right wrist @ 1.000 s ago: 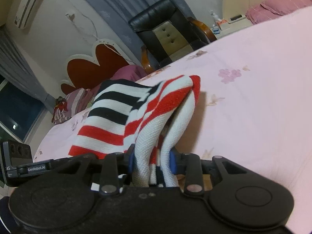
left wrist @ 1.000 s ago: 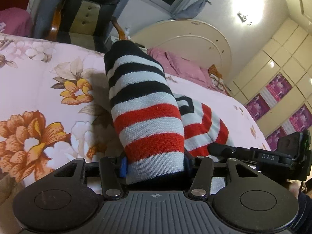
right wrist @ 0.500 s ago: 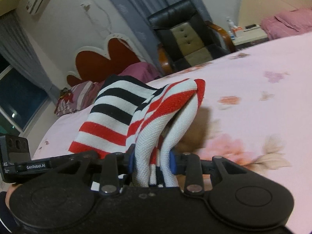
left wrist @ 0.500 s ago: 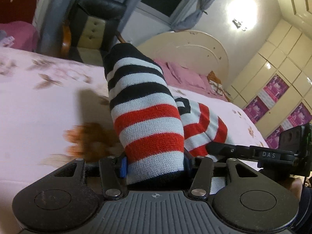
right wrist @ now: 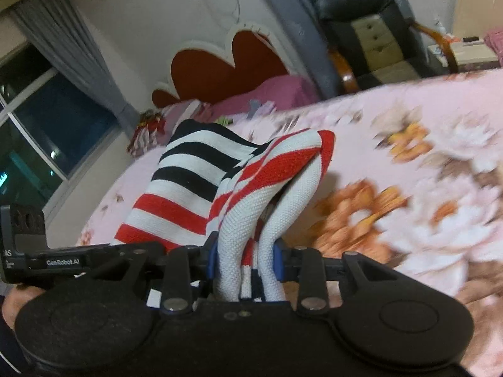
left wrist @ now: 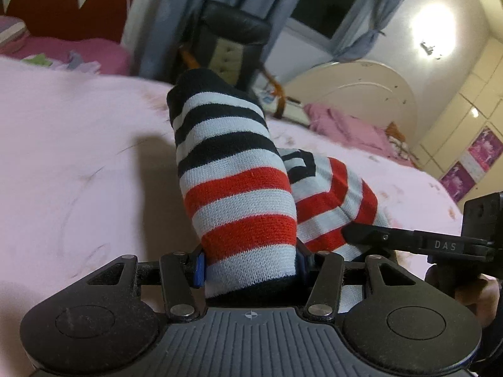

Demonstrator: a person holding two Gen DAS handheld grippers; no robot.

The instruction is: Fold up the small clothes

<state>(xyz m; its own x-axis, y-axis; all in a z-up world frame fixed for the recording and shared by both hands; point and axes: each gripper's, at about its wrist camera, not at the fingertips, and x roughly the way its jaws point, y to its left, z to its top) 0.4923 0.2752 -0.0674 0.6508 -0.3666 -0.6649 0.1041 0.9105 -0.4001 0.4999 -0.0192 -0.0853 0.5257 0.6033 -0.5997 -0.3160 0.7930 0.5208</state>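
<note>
The left gripper (left wrist: pixel 250 267) was clamped on one end of the striped knit garment (left wrist: pixel 239 188), which rose straight ahead of its jaws. To its right, the right gripper (right wrist: pixel 245 259) pinched the bunched other end – the cloth's length ran between them, above the pink bedspread (left wrist: pixel 78 157), neither claw nearer.

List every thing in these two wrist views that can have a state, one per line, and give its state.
striped garment: bunched, held up off the bed at both ends.
left gripper: shut on the garment.
right gripper: shut on folded layers of the garment.
bed cover: spread flat under the garment.
window curtain: drawn aside, glass showing.
wall lamp: lit.
</note>
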